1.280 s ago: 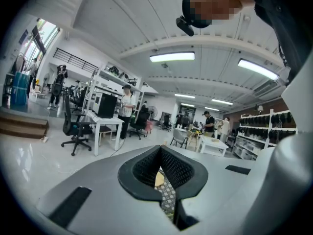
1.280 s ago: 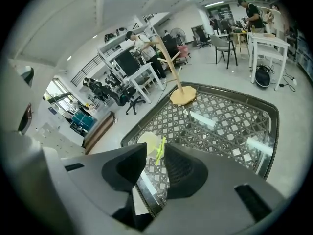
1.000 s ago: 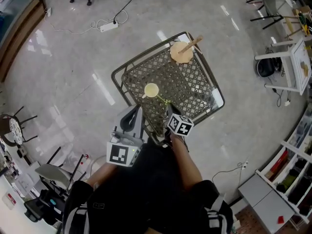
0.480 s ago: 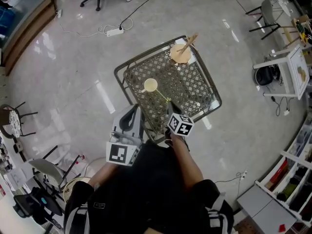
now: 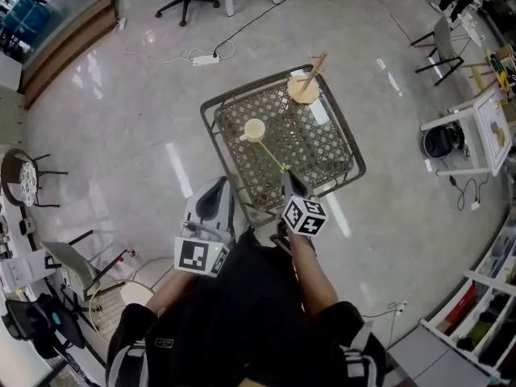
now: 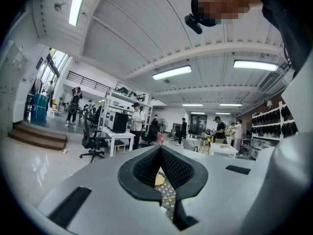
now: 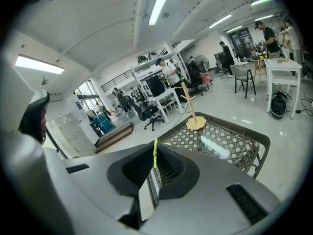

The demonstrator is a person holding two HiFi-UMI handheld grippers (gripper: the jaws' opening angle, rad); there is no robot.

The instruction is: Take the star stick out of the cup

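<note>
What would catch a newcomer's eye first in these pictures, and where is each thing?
The lattice metal table stands alone on the shiny floor. A cream cup stands on its left part, with a wooden peg stand at the far corner. From the cup a thin yellow-green stick slants to the right gripper, whose jaws are shut on it.

A square table of dark metal lattice (image 5: 314, 147) with a rounded tube rim stands on the glossy grey floor (image 5: 121, 119). A small pale yellow cup (image 5: 255, 130) sits upright near its left side. A wooden peg stand on a round base (image 5: 303, 89) occupies the far corner, well apart from the cup
</note>
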